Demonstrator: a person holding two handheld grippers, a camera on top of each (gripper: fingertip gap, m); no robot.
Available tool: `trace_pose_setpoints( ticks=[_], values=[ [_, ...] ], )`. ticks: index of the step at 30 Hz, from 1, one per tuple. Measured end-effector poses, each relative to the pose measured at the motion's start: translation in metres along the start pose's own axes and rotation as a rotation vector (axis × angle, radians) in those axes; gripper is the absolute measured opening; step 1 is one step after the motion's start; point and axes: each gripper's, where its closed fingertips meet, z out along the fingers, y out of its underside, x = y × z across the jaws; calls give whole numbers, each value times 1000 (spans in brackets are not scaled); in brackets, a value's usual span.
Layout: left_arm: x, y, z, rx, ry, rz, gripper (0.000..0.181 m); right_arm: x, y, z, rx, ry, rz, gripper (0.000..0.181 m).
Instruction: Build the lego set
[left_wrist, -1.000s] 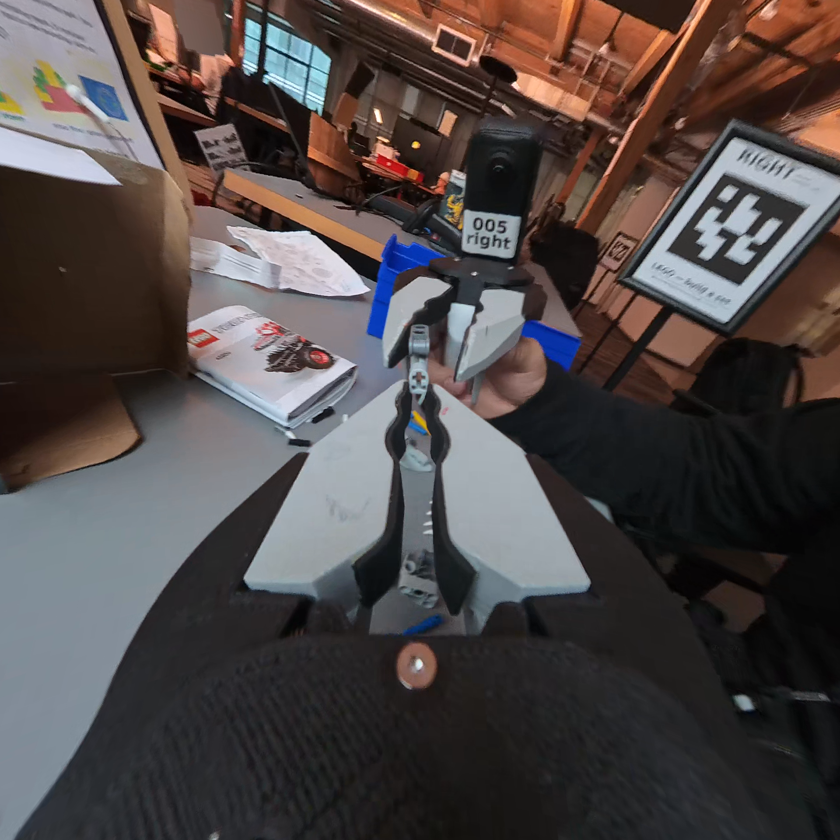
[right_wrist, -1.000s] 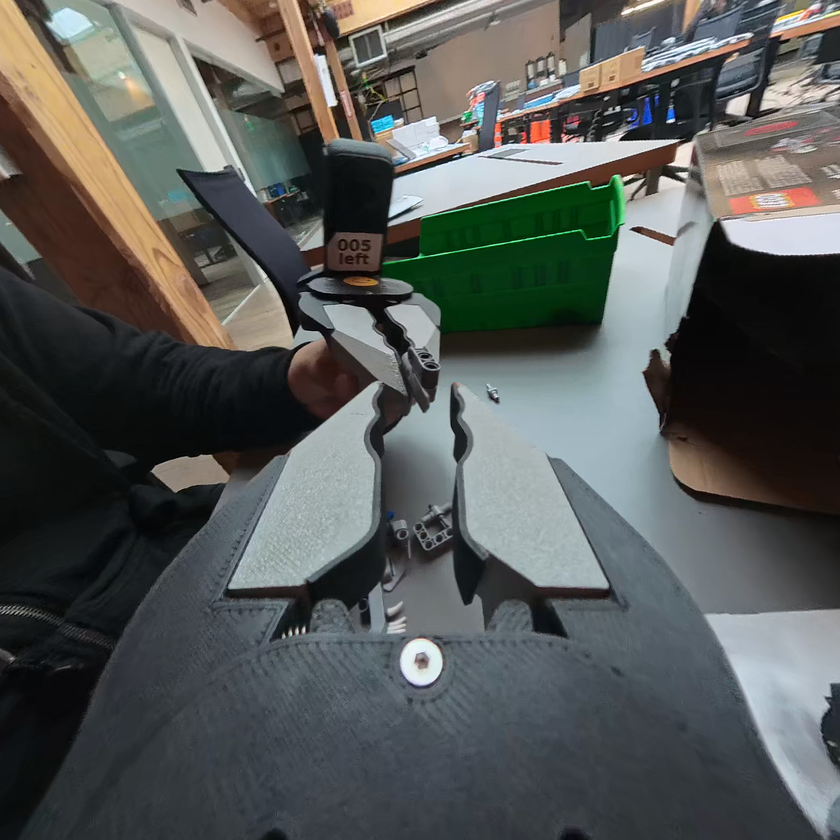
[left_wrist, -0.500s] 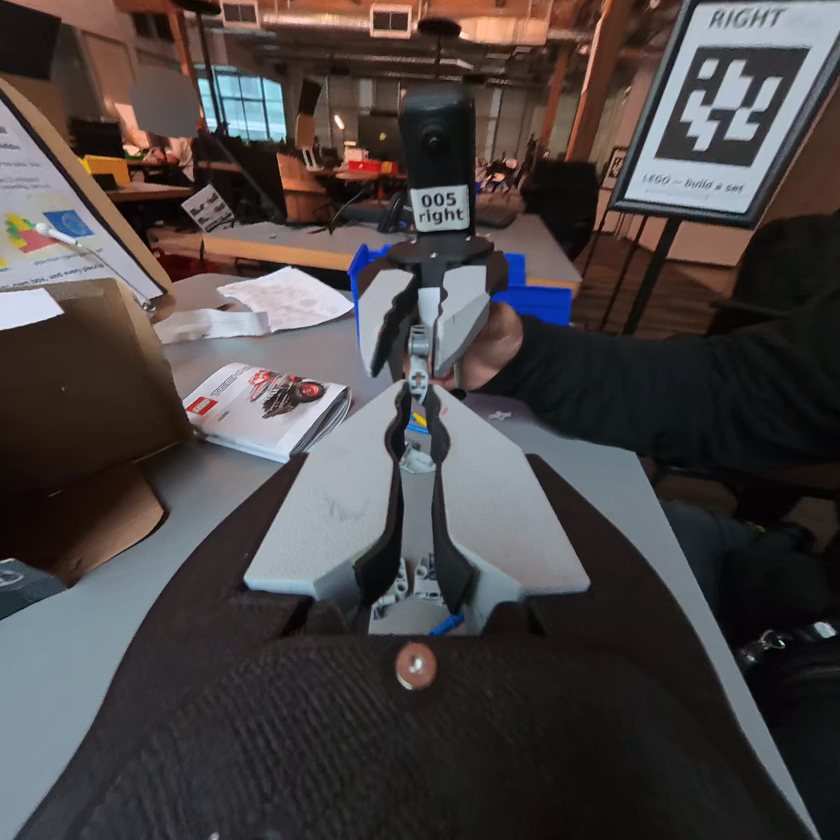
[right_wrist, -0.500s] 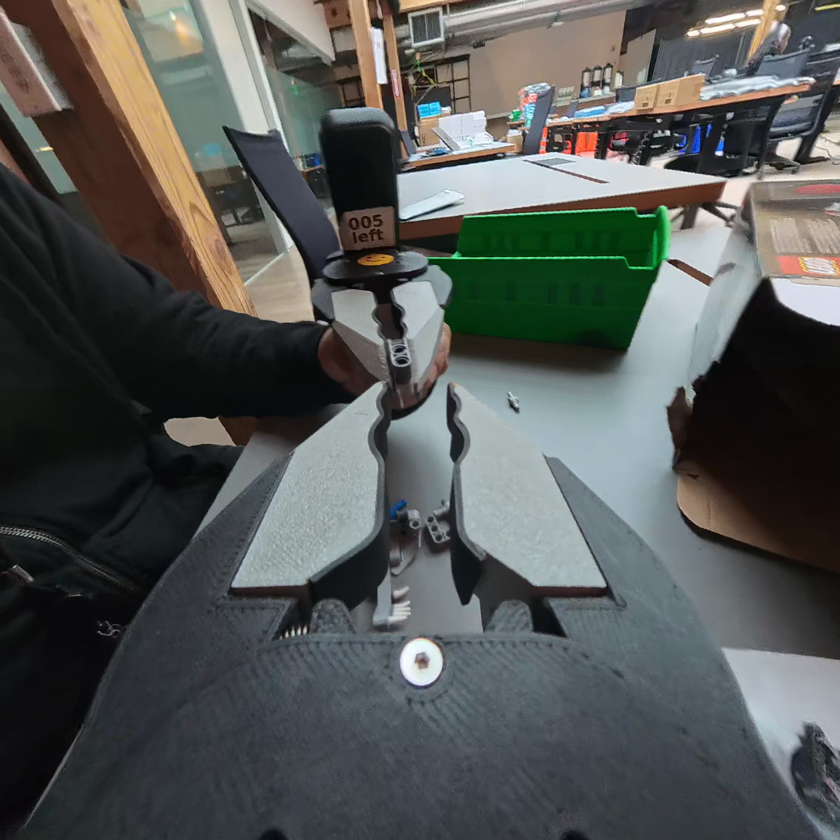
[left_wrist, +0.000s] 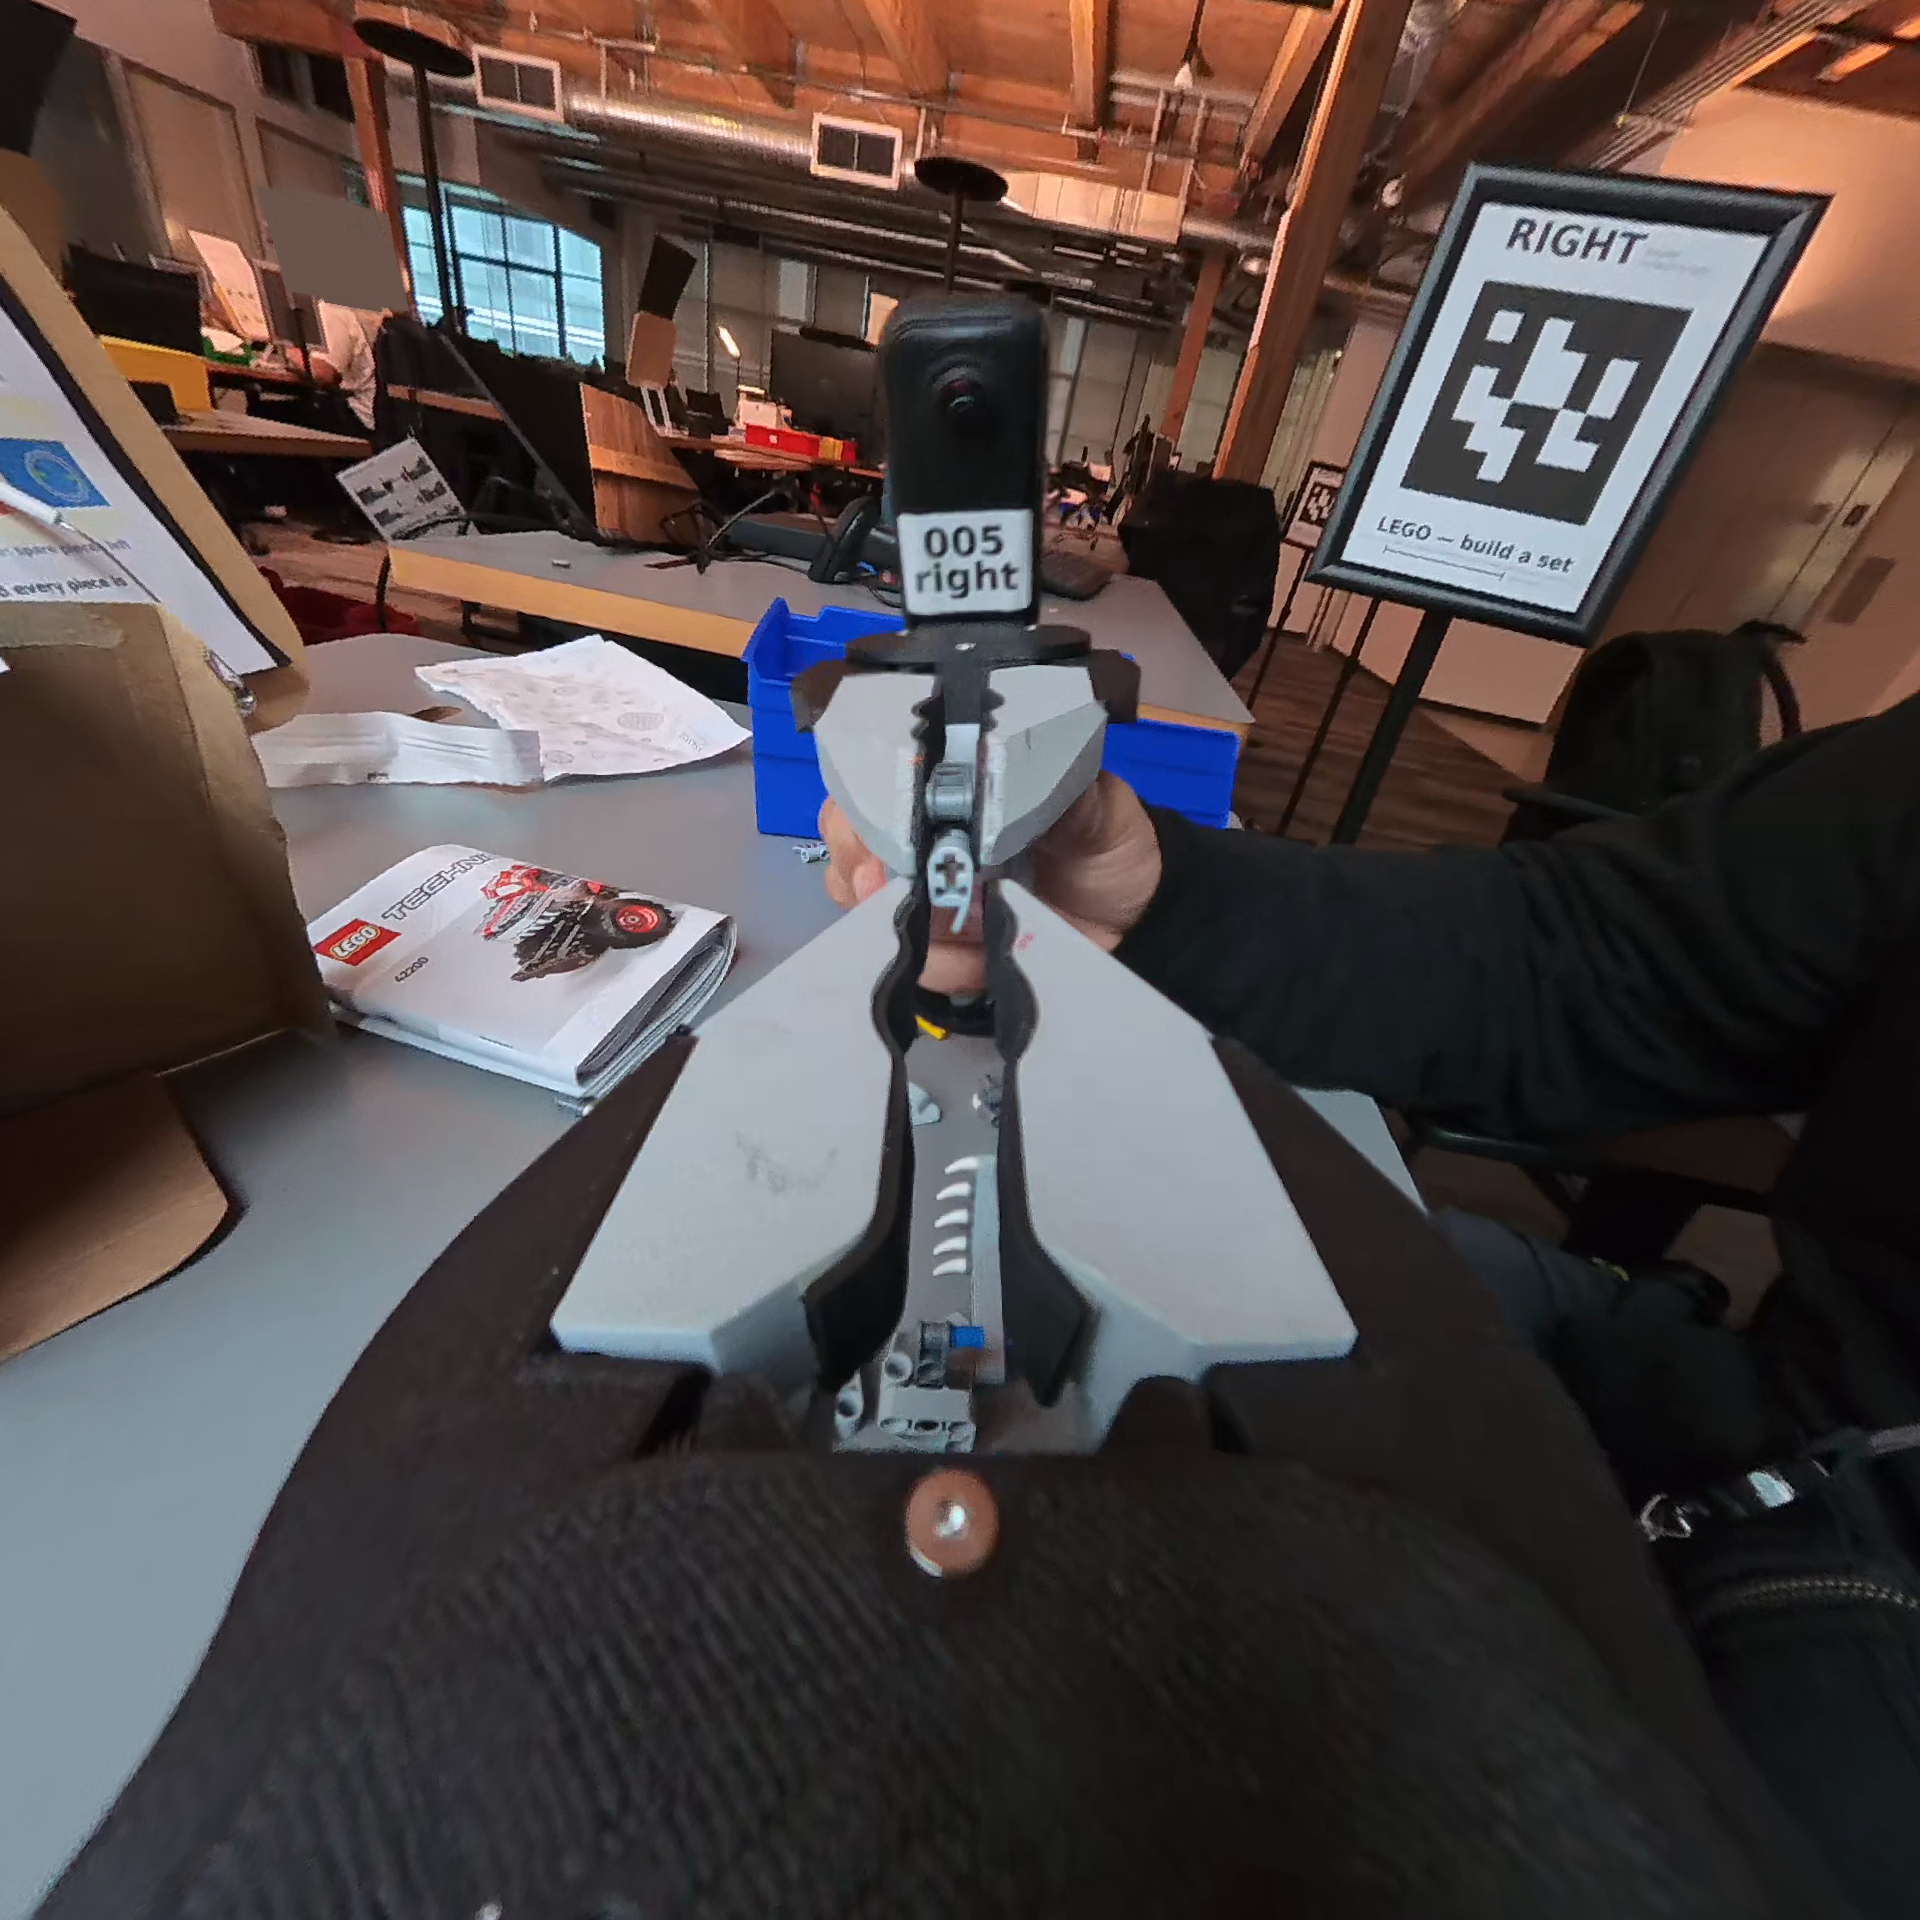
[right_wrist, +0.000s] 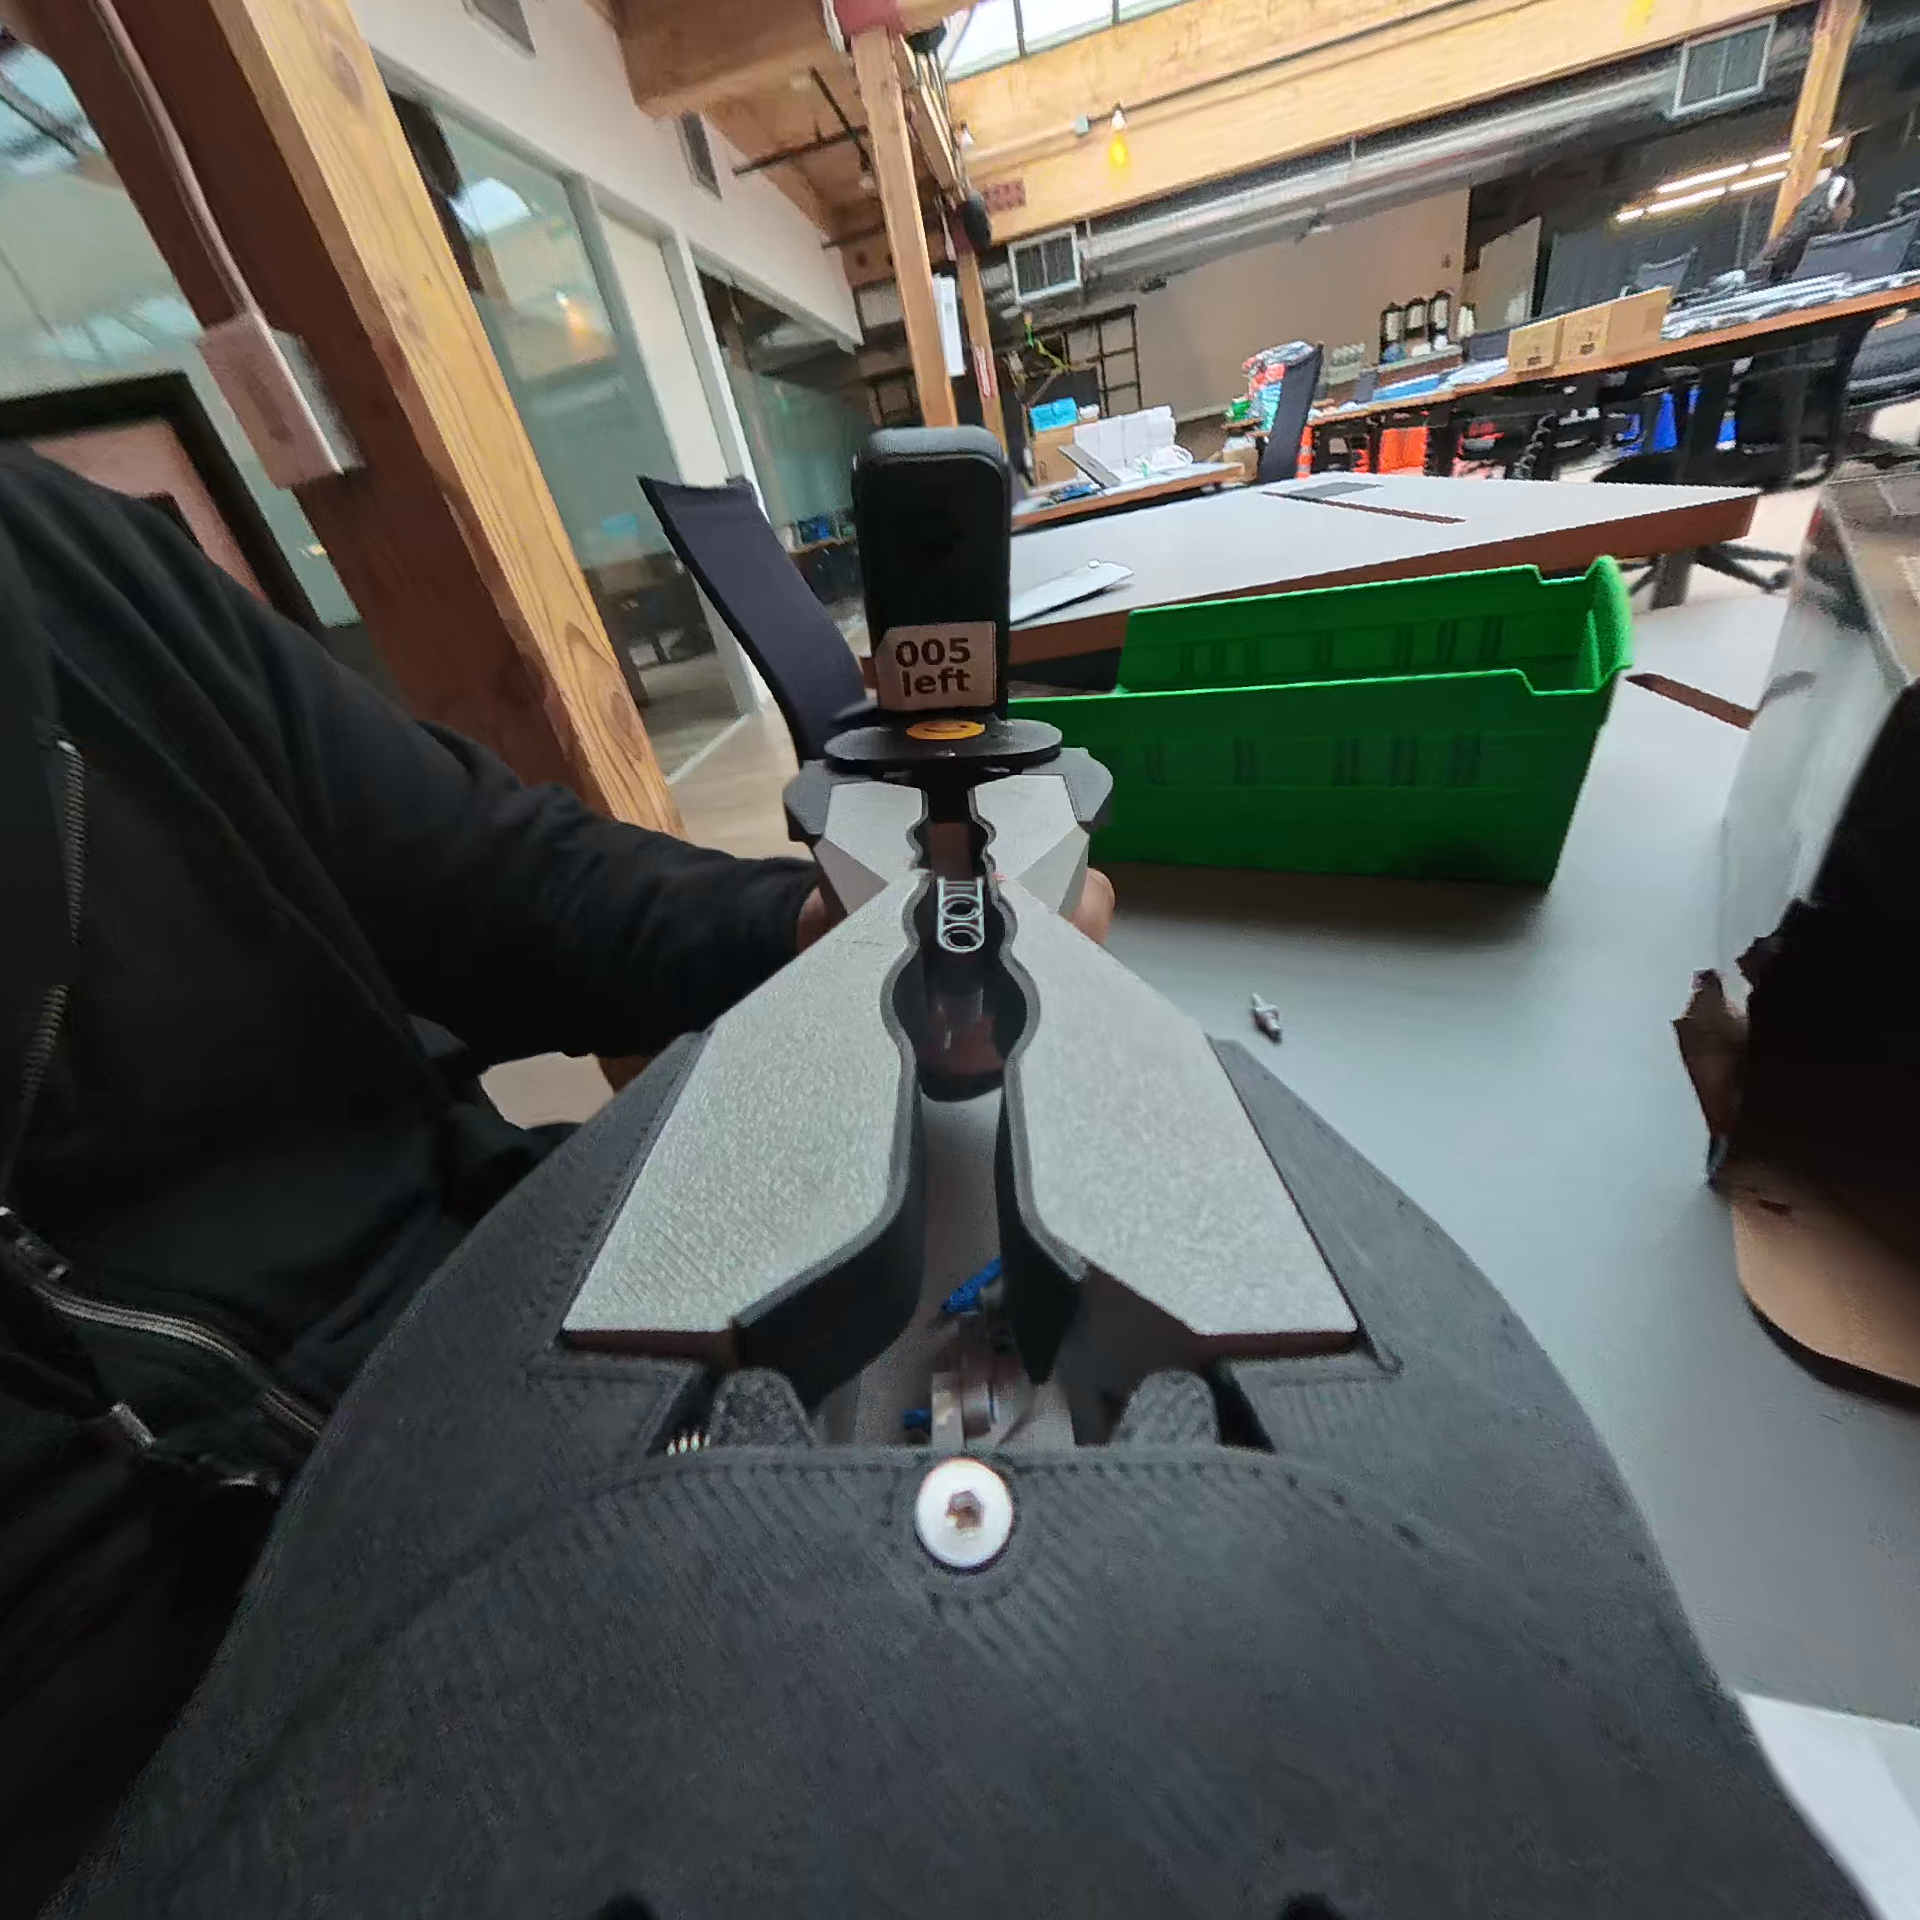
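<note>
A small grey lego piece (left_wrist: 951, 868) is held in the air between the two grippers, which face each other tip to tip. In the left wrist view my right gripper (left_wrist: 951, 790) is shut on its far end. In the right wrist view the piece (right_wrist: 961, 925) shows its round holes between my right gripper's (right_wrist: 961, 920) tips, which press on it. My left gripper (left_wrist: 951, 909) stands around the near end with thin dark slits between pads and piece, so it counts as open. It also shows in the right wrist view (right_wrist: 951, 862).
A lego instruction booklet (left_wrist: 520, 956), paper sheets (left_wrist: 582, 707), a cardboard box (left_wrist: 125, 831) and a blue bin (left_wrist: 1174, 769) are on the grey table. A green bin (right_wrist: 1351, 748) and a loose small part (right_wrist: 1264, 1013) lie farther off. Several loose parts (left_wrist: 925, 1382) lie below the grippers. My two grippers' fingertips are within a few centimetres of each other.
My right gripper moved in and closed on the far end of the grey piece that my left gripper was gripping. My left gripper's pads have eased off it slightly.
</note>
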Motion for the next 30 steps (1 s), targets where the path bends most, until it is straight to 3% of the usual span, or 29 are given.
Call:
trace_pose_setpoints(
  ticks=[6, 14, 15, 16, 17, 18, 20, 22, 26, 30],
  values=[
    [4, -5, -1, 33, -18, -25, 3, -4, -7, 2, 22, -4, 50, 4],
    [-6, -15, -5, 110, -8, -142, 3, 10, -22, 3, 217, 50, 201, 3],
    [-6, -16, -6, 113, -6, -150, 0, 12, -29, -1, 285, 62, 211, 5],
    [-5, -4, -3, 51, -13, -139, 0, 19, -58, -26, 493, 80, 220, 4],
    [-2, 9, 1, 3, -18, -128, 0, 25, -76, -52, 594, 86, 235, 3],
    [0, 13, 4, -2, -13, -139, 0, 27, -81, -64, 588, 93, 212, 3],
    [-2, 8, 8, 13, 14, -151, 0, 30, -64, -61, 434, 138, 180, 4],
    [-3, 4, 11, 13, 33, -174, 0, 31, -59, -60, 434, 134, 198, 3],
    [-13, 10, 7, -16, -52, -106, 0, 30, -42, -41, 332, 76, 245, 4],
    [-17, -13, -3, 107, -40, -175, 11, 27, -19, -15, 202, 72, 250, 4]
  ],
)
